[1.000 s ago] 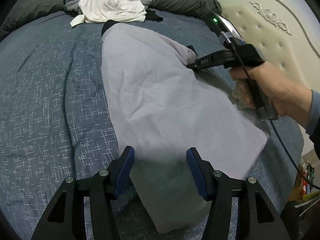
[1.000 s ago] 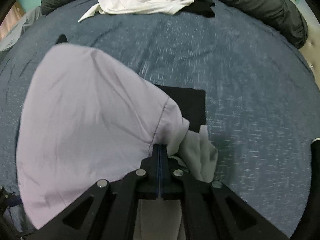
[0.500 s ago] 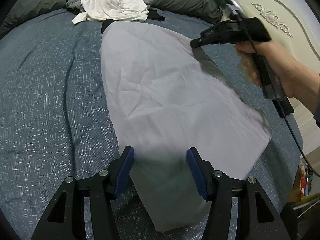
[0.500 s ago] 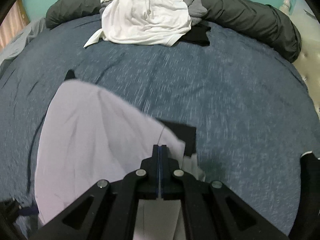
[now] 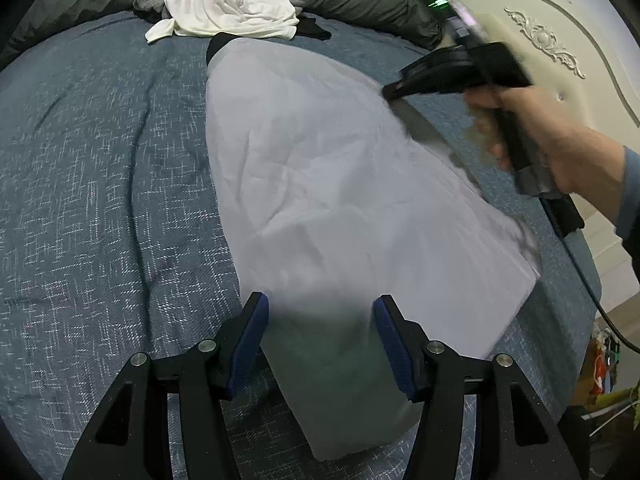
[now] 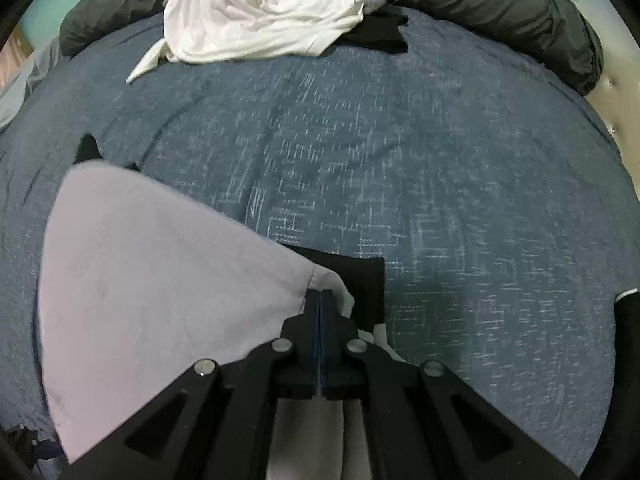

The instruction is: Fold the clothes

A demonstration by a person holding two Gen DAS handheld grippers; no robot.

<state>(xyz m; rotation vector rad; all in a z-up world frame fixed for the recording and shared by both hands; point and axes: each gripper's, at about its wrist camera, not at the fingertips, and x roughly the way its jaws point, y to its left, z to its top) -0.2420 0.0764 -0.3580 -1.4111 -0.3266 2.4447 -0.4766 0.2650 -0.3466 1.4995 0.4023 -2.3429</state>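
Blue bedspread carries the lavender garment; right hand-held gripper clamps its edge, left one gapes

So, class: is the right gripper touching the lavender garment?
Touching. In the right wrist view the right gripper has its jaws shut on the edge of the lavender garment.

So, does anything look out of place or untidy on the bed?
Yes: a heap of unfolded white and grey clothes sits crumpled at the far edge, and a black piece pokes out from under the pale lilac garment held by the right gripper.
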